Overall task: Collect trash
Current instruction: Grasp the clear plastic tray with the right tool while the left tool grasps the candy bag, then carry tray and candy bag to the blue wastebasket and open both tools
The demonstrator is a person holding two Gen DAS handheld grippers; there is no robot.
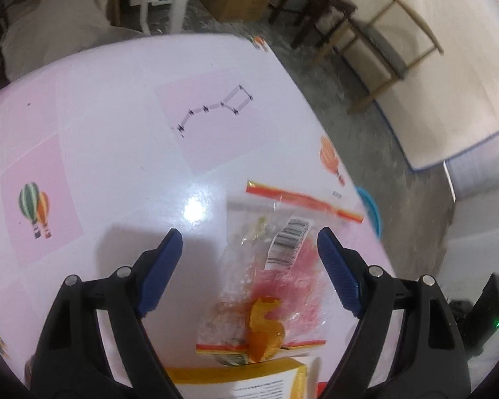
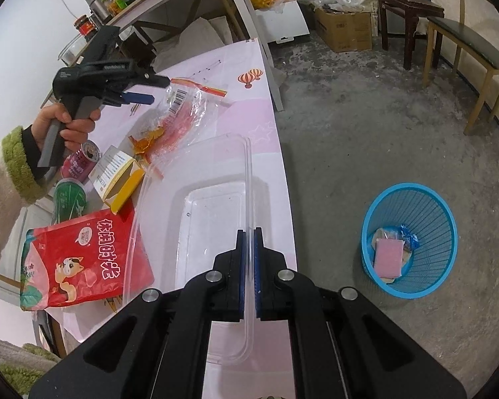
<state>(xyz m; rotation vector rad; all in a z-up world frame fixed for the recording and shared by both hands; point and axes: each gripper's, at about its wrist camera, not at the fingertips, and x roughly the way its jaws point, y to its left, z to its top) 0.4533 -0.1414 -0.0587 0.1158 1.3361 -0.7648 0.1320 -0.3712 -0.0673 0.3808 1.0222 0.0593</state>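
My left gripper (image 1: 249, 249) is open above a clear plastic bag (image 1: 272, 266) with a barcode label, red smears and an orange scrap inside, lying on the pink table (image 1: 99, 133). The bag lies between the blue fingers, below them. My right gripper (image 2: 249, 249) is shut on the rim of a clear plastic tray (image 2: 213, 219) at the table's right edge. In the right wrist view the left gripper (image 2: 143, 89) hovers over the same bag (image 2: 179, 116). A blue waste basket (image 2: 411, 239) stands on the floor to the right and holds some trash.
A yellow box (image 2: 121, 179), a red snack pouch (image 2: 83, 259), a green can (image 2: 69, 199) and a pink can (image 2: 81, 163) lie on the table's left side. Chairs (image 2: 465, 56), a stool (image 2: 409, 16) and a cardboard box (image 2: 344, 30) stand on the concrete floor behind.
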